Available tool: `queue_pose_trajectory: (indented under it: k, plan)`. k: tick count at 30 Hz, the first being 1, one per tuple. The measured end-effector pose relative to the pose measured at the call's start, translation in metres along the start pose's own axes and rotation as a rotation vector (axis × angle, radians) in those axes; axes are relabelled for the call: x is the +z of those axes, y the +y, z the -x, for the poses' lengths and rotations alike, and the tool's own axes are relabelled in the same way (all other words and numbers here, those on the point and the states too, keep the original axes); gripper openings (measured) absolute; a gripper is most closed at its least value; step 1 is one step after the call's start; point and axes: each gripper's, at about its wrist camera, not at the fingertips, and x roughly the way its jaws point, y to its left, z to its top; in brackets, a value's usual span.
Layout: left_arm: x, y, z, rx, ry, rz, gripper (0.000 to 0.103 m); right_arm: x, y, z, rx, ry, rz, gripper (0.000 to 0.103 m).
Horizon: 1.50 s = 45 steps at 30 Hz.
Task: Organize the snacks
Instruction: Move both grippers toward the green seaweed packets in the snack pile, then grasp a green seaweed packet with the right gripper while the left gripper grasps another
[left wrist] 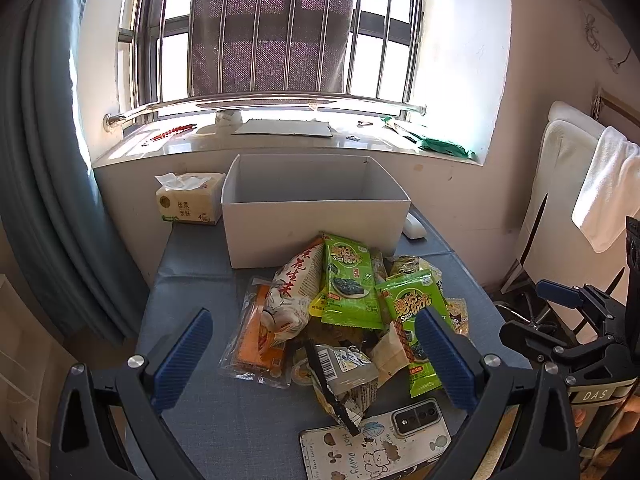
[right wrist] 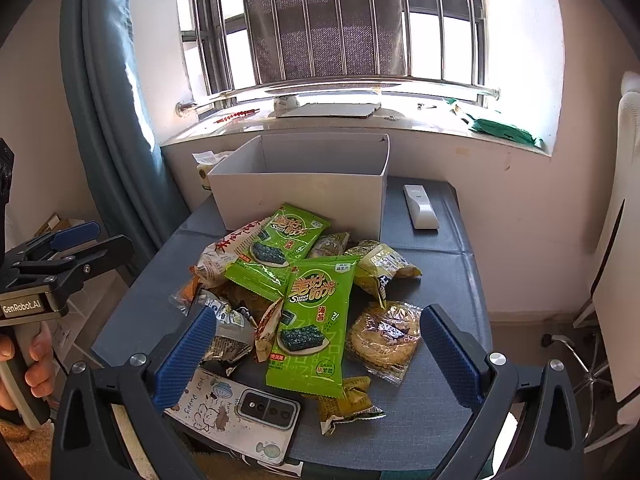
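Across the middle of both frames, a loose heap of snack packets point(left wrist: 340, 320) lies on the blue-grey tabletop point(left wrist: 192, 280). Two bright green seaweed packs point(right wrist: 312, 320) with a dark seaweed square printed on them sit on top, one overlapping the other. Beside them are a white pack with red characters point(left wrist: 292, 292), an orange flat pack in clear wrap point(left wrist: 256, 340), a round biscuit in clear film point(right wrist: 384, 340) at the right edge of the heap in the right wrist view, and several crumpled yellowish and silver wrappers.

Behind the heap, toward the upper centre, stands an open white box point(left wrist: 312, 224), its front wall touching the farthest packets. A tissue pack point(left wrist: 188, 200) sits just left of the box, and a white remote point(right wrist: 420, 208) lies to its right. At the lower edge, a phone in a cartoon case point(right wrist: 248, 412) lies face down, partly under the nearest wrappers. A window with bars and a sill fills the top.

The left hand-held gripper point(left wrist: 316, 356) is released, its blue pads spread wide above the near side of the heap, touching nothing. The right hand-held gripper point(right wrist: 316, 360) is likewise spread apart, framing the nearer green pack and the biscuit without contact.
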Motion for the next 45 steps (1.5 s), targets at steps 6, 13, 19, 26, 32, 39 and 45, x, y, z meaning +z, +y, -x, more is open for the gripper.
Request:
queue_pose_trajectory:
  k: [6, 13, 19, 26, 32, 39, 45]
  plan:
    - [-0.002, 0.003, -0.001, 0.005, 0.001, 0.003, 0.103, -0.004, 0.0, -0.015, 0.0, 0.043, -0.032, 0.103]
    - [-0.005, 0.009, 0.0, 0.019, 0.01, 0.008, 0.103, -0.005, 0.009, -0.049, -0.055, 0.128, -0.012, 0.103]
    - [-0.007, 0.018, 0.0, 0.033, 0.02, 0.023, 0.103, 0.005, 0.013, -0.083, -0.081, 0.19, -0.003, 0.103]
    - [-0.012, 0.027, -0.003, 0.027, -0.001, 0.033, 0.103, 0.017, 0.013, -0.137, -0.151, 0.283, -0.033, 0.103]
    - [-0.015, 0.03, -0.007, 0.029, -0.006, 0.034, 0.103, 0.011, 0.005, -0.168, -0.171, 0.36, -0.079, 0.068]
    - [-0.015, 0.024, -0.019, 0.044, 0.025, 0.009, 0.103, 0.029, -0.004, -0.131, -0.122, 0.225, -0.116, 0.067]
    - [0.001, -0.003, -0.052, 0.03, 0.093, -0.072, 0.103, 0.043, -0.03, -0.075, -0.011, 0.076, -0.176, 0.067]
